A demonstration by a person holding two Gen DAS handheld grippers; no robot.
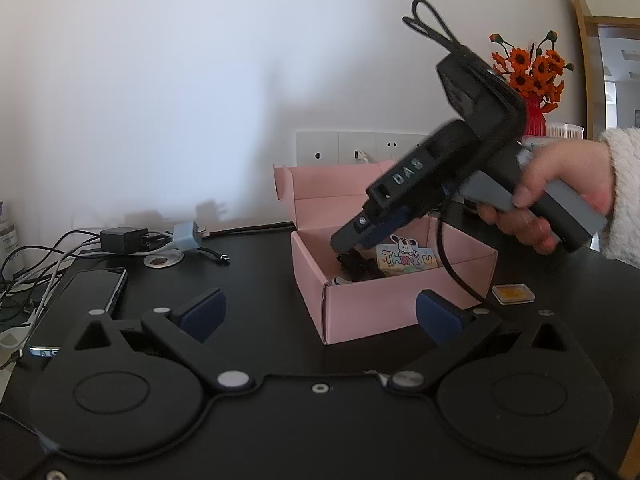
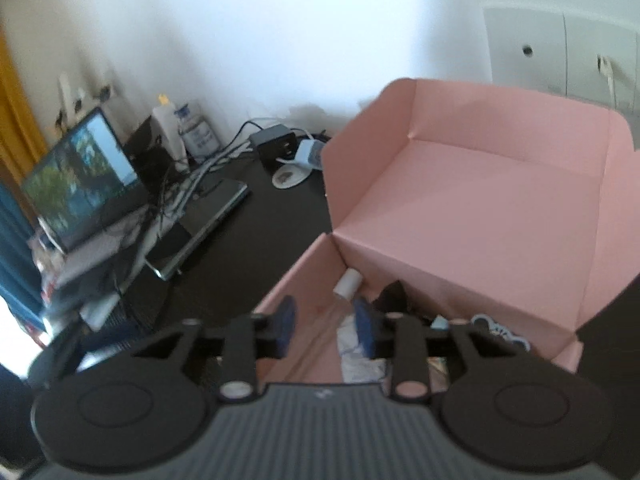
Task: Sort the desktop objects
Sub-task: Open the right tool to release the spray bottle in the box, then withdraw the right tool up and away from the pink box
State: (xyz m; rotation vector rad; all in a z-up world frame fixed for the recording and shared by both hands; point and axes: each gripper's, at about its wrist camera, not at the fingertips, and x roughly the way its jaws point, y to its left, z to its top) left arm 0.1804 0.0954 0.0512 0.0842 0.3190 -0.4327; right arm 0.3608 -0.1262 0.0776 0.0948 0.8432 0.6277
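Hanging over the near left corner of the pink box point(image 2: 460, 200), the right gripper point(image 2: 326, 330) has its blue pads apart with nothing pinched between them. No earlier view shows what it may have let go. Just past its tips, inside the box, lie a small bottle point(image 2: 347, 283) with a white cap, something dark and crumpled point(image 1: 354, 266), and, further right, a "Thank U" card point(image 1: 406, 258). So the sorted things sit in the box bottom, under and ahead of that gripper.

The step in hand looks like a drop-off, and doing it well likely means lifting straight up before swinging away, so the pads catch neither the thin card wall nor the raised lid. The gripper's black cable point(image 1: 452, 268) drapes over the front wall; it could drag the light box along.

The left gripper point(image 1: 320, 314) rests low in front of the box, wide open and empty. To its right, a small amber tile point(image 1: 513, 293) remains on the black desk point(image 1: 260, 272). To its left lies a phone point(image 1: 80, 304), then chargers and tangled leads. Beyond are a white wall, a socket plate, and orange flowers point(image 1: 532, 68) in a red vase.
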